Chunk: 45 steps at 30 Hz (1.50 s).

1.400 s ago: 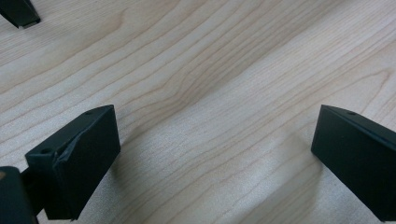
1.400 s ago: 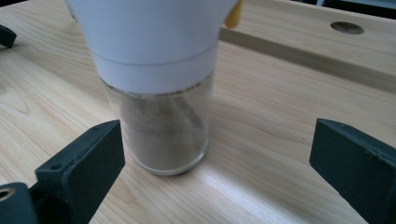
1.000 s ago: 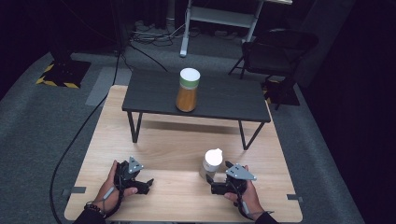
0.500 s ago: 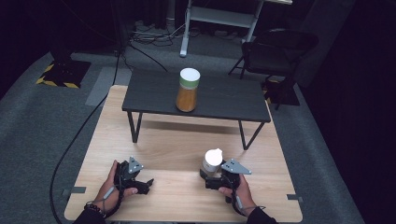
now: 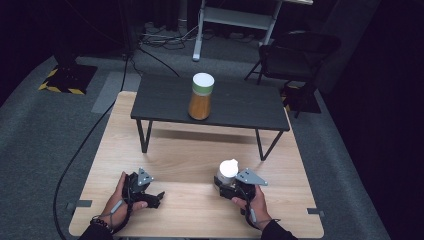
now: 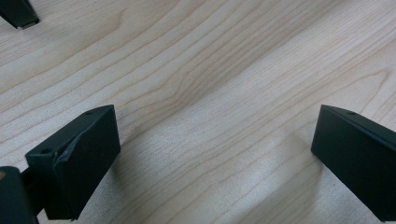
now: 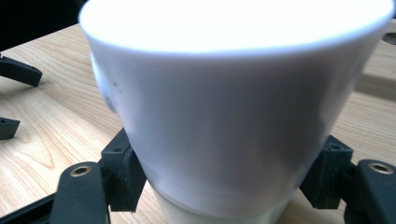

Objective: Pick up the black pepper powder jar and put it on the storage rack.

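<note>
Around the white cup (image 7: 233, 107), the right gripper (image 5: 231, 186) has closed.

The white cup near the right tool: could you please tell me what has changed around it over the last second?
The right tool moved forward and leftward up to the white cup, and its jaws now sit on either side of the cup's base; whether they press it I cannot tell. The cup itself has barely shifted. The left tool, open over bare wood, and the orange jar on the black bench stayed put.

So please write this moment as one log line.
left gripper: open, over bare table | right gripper: jaws around white cup | orange jar: on black bench
</note>
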Tool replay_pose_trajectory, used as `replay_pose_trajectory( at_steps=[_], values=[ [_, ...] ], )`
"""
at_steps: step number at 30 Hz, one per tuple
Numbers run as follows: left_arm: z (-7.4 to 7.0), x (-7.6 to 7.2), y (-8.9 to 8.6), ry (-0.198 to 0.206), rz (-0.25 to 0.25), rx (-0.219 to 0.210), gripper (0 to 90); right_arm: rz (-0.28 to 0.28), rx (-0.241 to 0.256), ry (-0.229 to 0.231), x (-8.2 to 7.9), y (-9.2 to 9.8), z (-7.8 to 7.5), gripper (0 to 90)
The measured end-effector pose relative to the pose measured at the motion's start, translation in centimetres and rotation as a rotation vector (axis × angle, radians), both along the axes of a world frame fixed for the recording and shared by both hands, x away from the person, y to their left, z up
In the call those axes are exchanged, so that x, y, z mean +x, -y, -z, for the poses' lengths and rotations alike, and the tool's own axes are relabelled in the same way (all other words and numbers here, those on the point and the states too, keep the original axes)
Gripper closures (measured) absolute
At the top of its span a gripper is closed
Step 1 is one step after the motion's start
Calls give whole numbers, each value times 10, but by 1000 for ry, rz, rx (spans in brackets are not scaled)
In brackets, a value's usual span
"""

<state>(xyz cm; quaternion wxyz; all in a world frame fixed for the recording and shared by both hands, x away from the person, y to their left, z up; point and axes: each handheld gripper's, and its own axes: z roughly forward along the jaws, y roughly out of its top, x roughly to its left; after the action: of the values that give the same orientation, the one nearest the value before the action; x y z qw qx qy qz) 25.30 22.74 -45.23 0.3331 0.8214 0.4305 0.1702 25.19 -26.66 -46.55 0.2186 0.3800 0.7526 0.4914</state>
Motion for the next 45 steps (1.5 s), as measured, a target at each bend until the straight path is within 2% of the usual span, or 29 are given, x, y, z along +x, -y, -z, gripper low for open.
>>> replay_pose_trajectory(
  at_steps=[3,7,18,31,45],
  values=[
    [0,0,0,0,0,0,12,-19,0,-8,3,3,-2,297],
    [0,0,1,0,0,1,12,-24,3,16,1,5,-4,298],
    [0,0,1,0,1,2,12,14,30,63,-11,14,-20,299],
    [0,0,1,1,1,2,12,49,31,70,-17,19,-34,300],
    [0,1,1,-1,3,-1,8,95,36,103,-23,22,-70,301]
  ],
)
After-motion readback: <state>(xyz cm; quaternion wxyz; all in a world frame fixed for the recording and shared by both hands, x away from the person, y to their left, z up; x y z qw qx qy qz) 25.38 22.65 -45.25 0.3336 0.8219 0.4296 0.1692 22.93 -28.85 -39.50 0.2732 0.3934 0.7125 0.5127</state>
